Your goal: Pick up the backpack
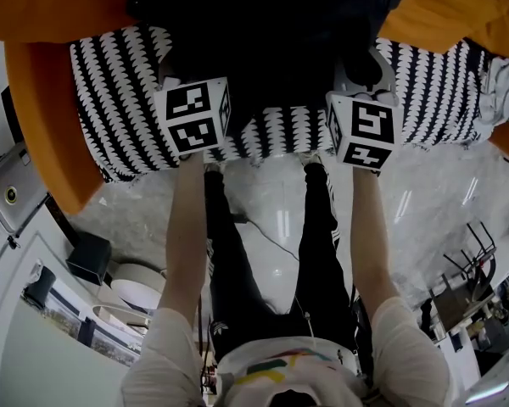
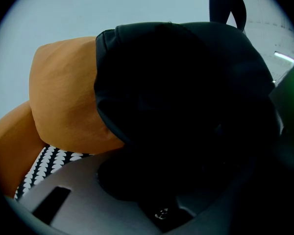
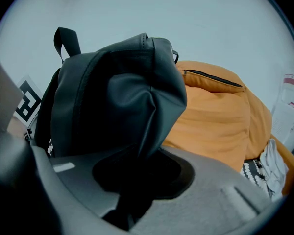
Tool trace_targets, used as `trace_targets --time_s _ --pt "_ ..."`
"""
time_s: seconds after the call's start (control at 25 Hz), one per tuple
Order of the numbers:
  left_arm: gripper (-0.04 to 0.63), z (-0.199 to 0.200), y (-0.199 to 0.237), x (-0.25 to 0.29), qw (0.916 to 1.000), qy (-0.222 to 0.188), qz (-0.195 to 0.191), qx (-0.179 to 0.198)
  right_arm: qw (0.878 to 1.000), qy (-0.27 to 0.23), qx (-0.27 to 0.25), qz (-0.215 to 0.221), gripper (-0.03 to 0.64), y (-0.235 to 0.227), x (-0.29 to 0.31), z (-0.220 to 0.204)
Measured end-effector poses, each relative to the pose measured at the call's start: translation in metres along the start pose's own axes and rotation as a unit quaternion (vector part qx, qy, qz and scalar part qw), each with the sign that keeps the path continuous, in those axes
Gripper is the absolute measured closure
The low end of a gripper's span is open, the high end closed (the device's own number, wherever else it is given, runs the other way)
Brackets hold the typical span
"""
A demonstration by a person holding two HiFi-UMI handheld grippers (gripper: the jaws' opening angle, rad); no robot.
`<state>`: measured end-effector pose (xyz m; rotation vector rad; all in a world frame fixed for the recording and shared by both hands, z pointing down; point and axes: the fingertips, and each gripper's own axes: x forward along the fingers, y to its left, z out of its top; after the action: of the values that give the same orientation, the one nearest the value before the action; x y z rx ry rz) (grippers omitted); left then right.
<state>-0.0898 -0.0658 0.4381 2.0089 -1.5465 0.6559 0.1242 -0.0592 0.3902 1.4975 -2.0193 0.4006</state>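
Observation:
A black backpack (image 1: 271, 32) stands upright on a sofa seat with a black-and-white pattern (image 1: 110, 108), leaning back against orange cushions (image 1: 42, 100). My left gripper (image 1: 199, 70) is at the bag's left lower side. In the left gripper view the dark bag (image 2: 186, 92) fills the jaws of my left gripper (image 2: 157, 195), which are closed on its fabric. My right gripper (image 1: 360, 70) is at the bag's right side. In the right gripper view a fold of the backpack (image 3: 112, 97) is pinched in my right gripper (image 3: 132, 190). The carry loop (image 3: 66, 40) sticks up on top.
An orange cushion (image 3: 215, 111) lies right of the bag, with a pale cloth (image 1: 500, 83) at the seat's right end. On the glossy floor below are the person's legs (image 1: 229, 261), a grey device (image 1: 13, 193) at the left and a metal stand (image 1: 467, 287) at the right.

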Motion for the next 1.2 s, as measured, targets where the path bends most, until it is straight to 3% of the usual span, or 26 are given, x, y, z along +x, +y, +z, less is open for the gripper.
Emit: trace_targets --time_s 0.32,0.64,1.04,1.2 --pt "0.497 -0.003 -0.002 -0.012 0.9998 -0.011 0.005 0.015 1.0 0.0 -0.024 -0.012 0.535 0.006 -0.01 -0.002" --pt "0.509 0.055 0.005 -0.053 0.9986 -0.043 0.017 0.025 0.999 -0.026 -0.02 -0.007 0.54 0.009 -0.036 0.058" --pt "0.514 0.181 -0.003 -0.146 0.9932 -0.109 0.024 0.032 0.996 -0.08 -0.006 -0.04 0.543 -0.009 -0.115 0.176" --pt "0.514 0.258 0.003 -0.194 0.9849 -0.162 0.039 0.046 0.99 -0.133 -0.005 -0.046 0.545 -0.012 -0.151 0.25"
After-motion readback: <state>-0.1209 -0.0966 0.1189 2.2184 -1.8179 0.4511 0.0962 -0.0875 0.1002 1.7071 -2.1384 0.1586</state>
